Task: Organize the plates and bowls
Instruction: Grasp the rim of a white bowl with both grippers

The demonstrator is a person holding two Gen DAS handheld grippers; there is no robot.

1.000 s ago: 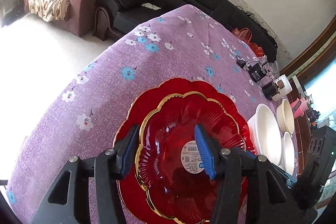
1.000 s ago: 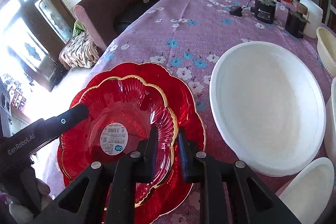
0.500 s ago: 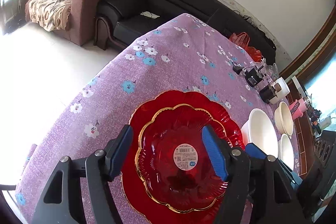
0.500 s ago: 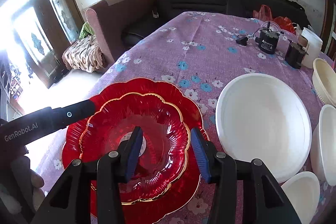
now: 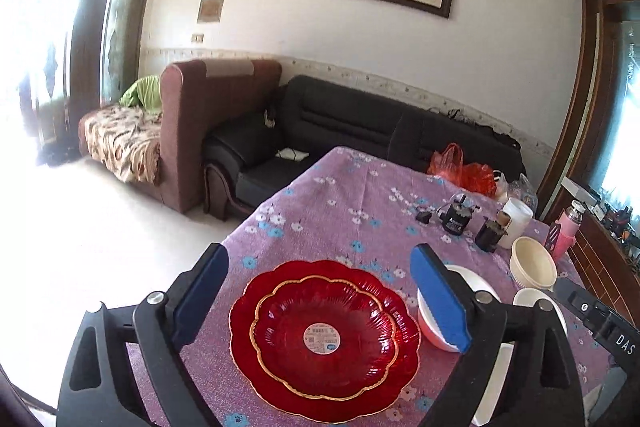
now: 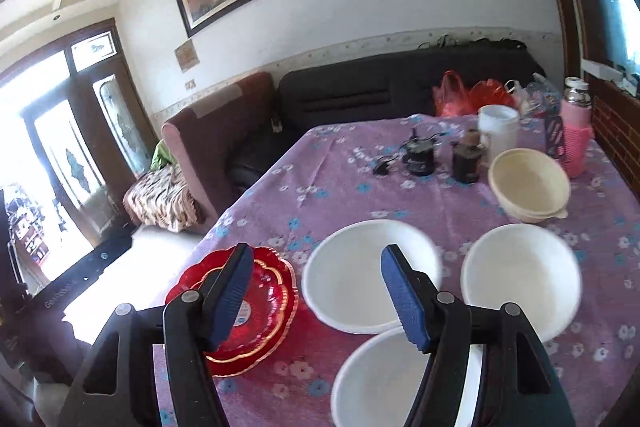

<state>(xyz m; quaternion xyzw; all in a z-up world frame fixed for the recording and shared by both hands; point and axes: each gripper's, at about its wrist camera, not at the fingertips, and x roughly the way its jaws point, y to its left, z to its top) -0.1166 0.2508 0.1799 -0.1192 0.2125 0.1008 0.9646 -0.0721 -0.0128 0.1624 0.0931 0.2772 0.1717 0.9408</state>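
A smaller red glass scalloped plate with a gold rim [image 5: 324, 337] sits nested on a larger red scalloped plate [image 5: 248, 311] near the desk's left front edge, a round white barcode sticker [image 5: 322, 336] at its centre. The desk [image 5: 340, 195] wears a purple cloth printed with blue and white flowers.

Just right of the red stack lies a wide white round plate [image 6: 352, 279], with a white bowl [image 6: 520, 283] beside it and a second white bowl [image 6: 376, 383] at the front edge, half hidden behind the right hand-held gripper [image 6: 316, 299]. A cream bowl with a rim lug [image 6: 528, 183] stands farther back. In the left wrist view the white pieces are mostly covered by the blue pad of the left hand-held gripper [image 5: 320, 301].

Both hand-held grippers hang spread wide above the desk, nothing between the pads. A second ago the right one pinched the gold rim of the smaller plate and the left straddled it close; their jaws have just been opening, and both now stand higher and farther back, the plates left in place.

At the far right corner, blurred and hard to read, cluster dark small gadgets [image 6: 420, 157], a white tub [image 6: 498, 131], a pink flask [image 6: 574, 131] and red plastic bags [image 6: 468, 95].
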